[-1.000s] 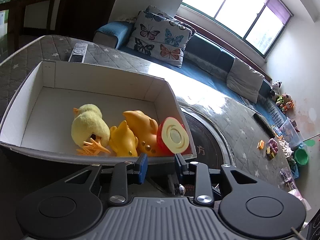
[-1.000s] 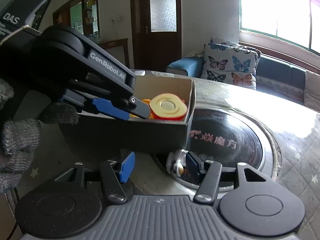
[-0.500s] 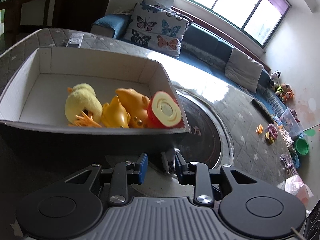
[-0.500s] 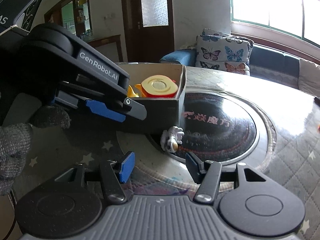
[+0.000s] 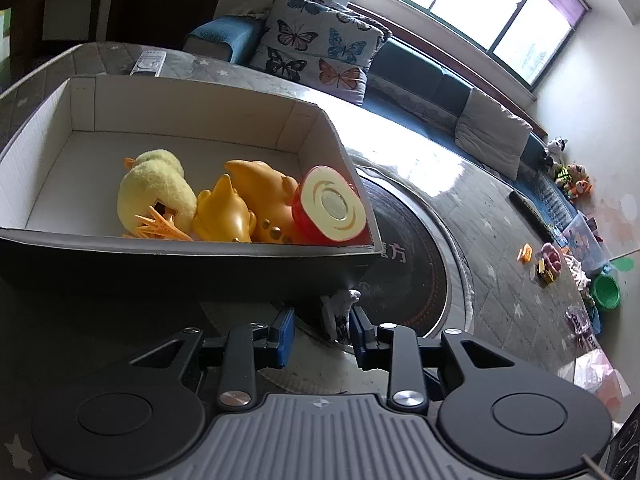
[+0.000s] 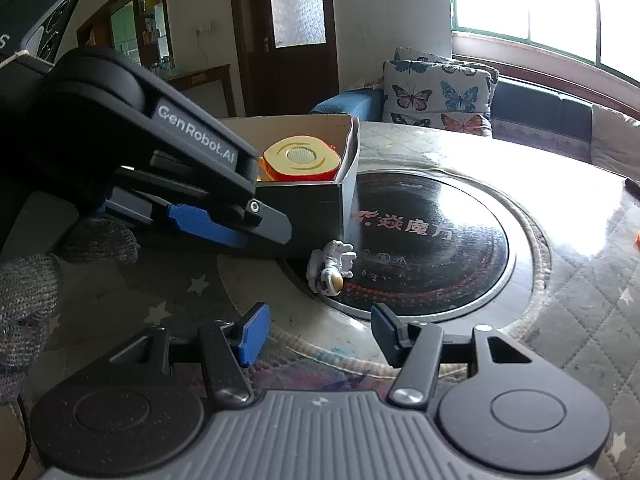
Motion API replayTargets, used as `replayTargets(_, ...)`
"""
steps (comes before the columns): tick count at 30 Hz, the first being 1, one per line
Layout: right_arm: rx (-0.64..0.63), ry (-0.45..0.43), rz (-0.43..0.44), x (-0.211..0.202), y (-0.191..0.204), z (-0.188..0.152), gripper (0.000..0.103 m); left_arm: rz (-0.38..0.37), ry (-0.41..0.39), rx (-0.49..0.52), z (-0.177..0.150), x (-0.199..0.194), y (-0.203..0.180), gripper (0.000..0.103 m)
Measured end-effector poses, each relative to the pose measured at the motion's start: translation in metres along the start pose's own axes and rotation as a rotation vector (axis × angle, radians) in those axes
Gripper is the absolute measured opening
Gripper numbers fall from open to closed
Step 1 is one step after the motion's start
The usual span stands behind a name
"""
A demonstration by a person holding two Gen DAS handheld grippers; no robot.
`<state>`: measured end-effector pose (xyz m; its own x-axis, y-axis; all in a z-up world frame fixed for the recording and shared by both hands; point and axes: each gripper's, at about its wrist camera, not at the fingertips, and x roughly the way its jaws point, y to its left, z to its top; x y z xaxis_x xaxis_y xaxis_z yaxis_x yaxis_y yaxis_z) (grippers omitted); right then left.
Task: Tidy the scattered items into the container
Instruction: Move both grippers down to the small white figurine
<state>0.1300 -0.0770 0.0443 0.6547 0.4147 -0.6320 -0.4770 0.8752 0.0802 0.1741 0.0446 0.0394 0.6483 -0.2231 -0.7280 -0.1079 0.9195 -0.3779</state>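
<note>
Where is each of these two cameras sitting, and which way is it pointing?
Left wrist: rides on the left gripper, looking down along its fingers at the cardboard box and a small astronaut figure between the open jaws.
Right wrist: rides on the right gripper, facing the table; the left gripper and a gloved hand show.
Shared: box, astronaut figure, red toy.

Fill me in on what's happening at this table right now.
A person with a gripper in each hand is tidying toys into a cardboard box. A plush duck, two orange toys and a red-and-cream toy already lie inside. The left gripper is open, its fingers on either side of a small astronaut figure lying on the table beside the box's corner, not yet gripped. The right gripper hangs open nearby, holding nothing.
</note>
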Motion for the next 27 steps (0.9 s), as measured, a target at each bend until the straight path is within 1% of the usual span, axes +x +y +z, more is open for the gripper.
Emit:
replayTargets(11, 0.008, 0.021, 0.001, 0.026, -0.002, 0.009, 0.057, -0.016, 0.031, -0.058, 0.008, 0.017, 0.005, 0.032)
replayTargets(14, 0.008, 0.031, 0.003, 0.035, -0.003, 0.009, 0.056, -0.019, 0.037, -0.063, 0.009, 0.021, 0.007, 0.032)
replayTargets(16, 0.012, 0.034, 0.008, 0.039, -0.003, 0.010, 0.051, -0.018, 0.040, -0.064, 0.010, 0.023, 0.008, 0.032)
replayTargets(19, 0.011, 0.034, 0.010, 0.043, -0.004, 0.010, 0.049, -0.018, 0.043, -0.068, 0.010, 0.024, 0.009, 0.032)
replayTargets(22, 0.010, 0.032, 0.012, 0.045, -0.005, 0.011, 0.042, -0.018, 0.046, -0.072, 0.010, 0.026, 0.010, 0.032)
replayTargets(24, 0.008, 0.029, 0.014, 0.044, -0.005, 0.010, 0.028, -0.019, 0.048, -0.073, 0.010, 0.026, 0.010, 0.033)
replayTargets(27, 0.011, 0.028, 0.018, 0.043, -0.005, 0.009, 0.022, -0.021, 0.052, -0.074, 0.010, 0.027, 0.010, 0.033)
